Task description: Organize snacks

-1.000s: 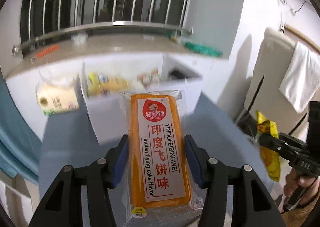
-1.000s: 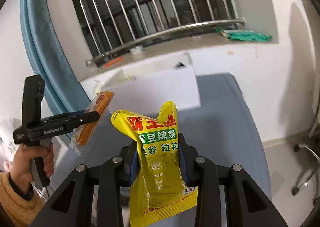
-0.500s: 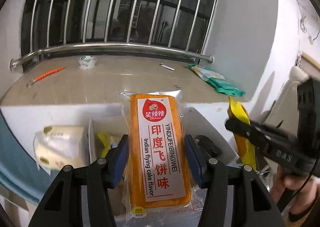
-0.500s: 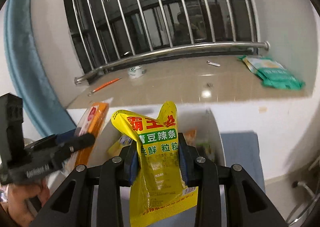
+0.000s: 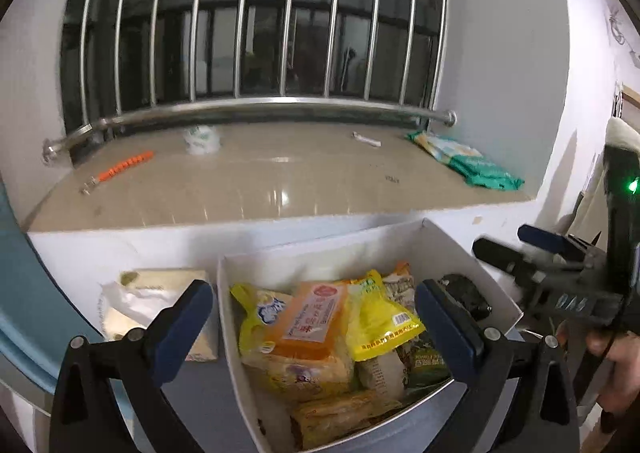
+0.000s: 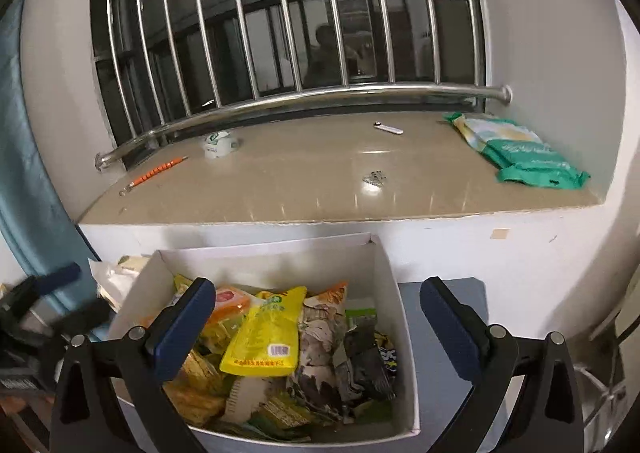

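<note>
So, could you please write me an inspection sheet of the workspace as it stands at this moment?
Surface: grey-blue top under the box; beige window ledge behind.
Job's things: white box full of snacks; orange packet and yellow pouch lie on top.
Clutter: tissue pack left of the box; green packs, orange pen, small roll on the ledge.
Grippers: left gripper and right gripper opening, nothing between the jaws.
Cables: nothing seen.
Surroundings: barred window, blue curtain.

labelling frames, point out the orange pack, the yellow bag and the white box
orange pack (image 5: 308,313), left wrist view, on its printed label
yellow bag (image 6: 266,329), right wrist view, mid front face
white box (image 6: 394,317), right wrist view, on its right inner wall
</note>
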Tool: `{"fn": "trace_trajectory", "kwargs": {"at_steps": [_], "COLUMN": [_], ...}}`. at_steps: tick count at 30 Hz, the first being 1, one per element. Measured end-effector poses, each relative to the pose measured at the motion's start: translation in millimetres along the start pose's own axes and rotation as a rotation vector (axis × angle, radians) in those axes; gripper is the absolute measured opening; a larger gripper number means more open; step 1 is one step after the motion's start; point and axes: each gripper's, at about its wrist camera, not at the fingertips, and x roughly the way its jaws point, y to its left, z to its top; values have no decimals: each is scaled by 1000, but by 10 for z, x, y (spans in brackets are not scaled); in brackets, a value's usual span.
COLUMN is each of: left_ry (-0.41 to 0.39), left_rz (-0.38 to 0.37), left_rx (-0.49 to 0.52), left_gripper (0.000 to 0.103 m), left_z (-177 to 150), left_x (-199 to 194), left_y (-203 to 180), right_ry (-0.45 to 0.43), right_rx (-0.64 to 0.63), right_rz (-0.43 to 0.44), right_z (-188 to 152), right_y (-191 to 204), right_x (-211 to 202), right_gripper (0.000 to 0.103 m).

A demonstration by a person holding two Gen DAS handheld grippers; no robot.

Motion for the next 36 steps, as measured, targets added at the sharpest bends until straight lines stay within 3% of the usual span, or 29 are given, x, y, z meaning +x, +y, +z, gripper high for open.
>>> {"fn": "trace_trajectory", "kwargs": {"at_steps": [4,8,11,15,18,22,27,31,33,36], "left_ry": [-55,-60,-86,-109,-139,-132,-103,-112,-112,-146], "left_rz": [21,6,1,-44,-43,-40,-26,-40,-77,-47], "left_rx": [5,-6,7,33,56,50,40,6,16,19], "left_gripper": [103,103,103,103,103,103,103,103,103,103], "left_z": [-16,-10,-37,-113,-252,-491,-910,-1182,-1242,-1271], "left_x": [-220,-442,-695,-1139,-1533,-1955,-2319,-2562,-2656,-2793], "left_y": [-65,-117,-172,-232,-322,-410,-529,-591,-623,-659], "right_ry": [-63,-112,-156,-163,-221,-206,-190,-187,-188,-187], "right_rx": [-71,-89,-77,-72,-86,-70,-46,-34,6,21], "right_rz": [-10,-18,71,87,142,171,200,141,178,200], "right_z": [-56,-36,-31,-57,-249,-543,-972,-1331,-1449,-1481], "right_y": [141,274,287,290,315,359,395,445,422,414], "right_x": [-208,-434,-734,-1114,-1570,-1981,-2406,-2687,-2811,-2945], "right_gripper": [103,103,103,103,103,103,103,103,103,103]}}
